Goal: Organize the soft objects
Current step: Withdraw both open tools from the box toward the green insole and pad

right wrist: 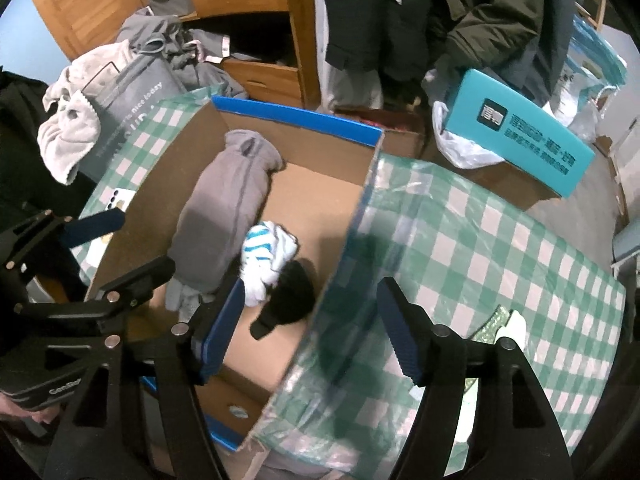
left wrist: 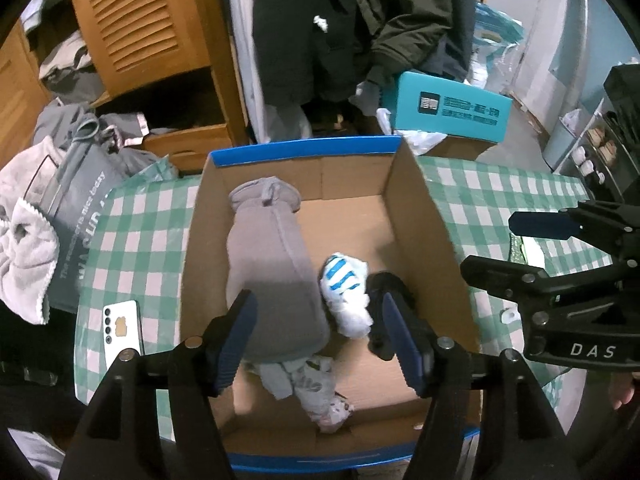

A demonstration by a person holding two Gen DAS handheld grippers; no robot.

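We are hovering both grippers, spread wide and holding nothing, over an open cardboard box with blue edges [left wrist: 408,200].

Our left gripper [left wrist: 320,340] is pointing down into the box, where a rolled grey fleece garment [left wrist: 272,272] is lying along the left side, a white-and-blue striped sock bundle [left wrist: 344,284] is lying just beside it, and a black cloth item [right wrist: 292,292] is sitting next to that. Our right gripper [right wrist: 312,320] is straddling the box's right wall above the green-and-white checked tabletop [right wrist: 500,248].
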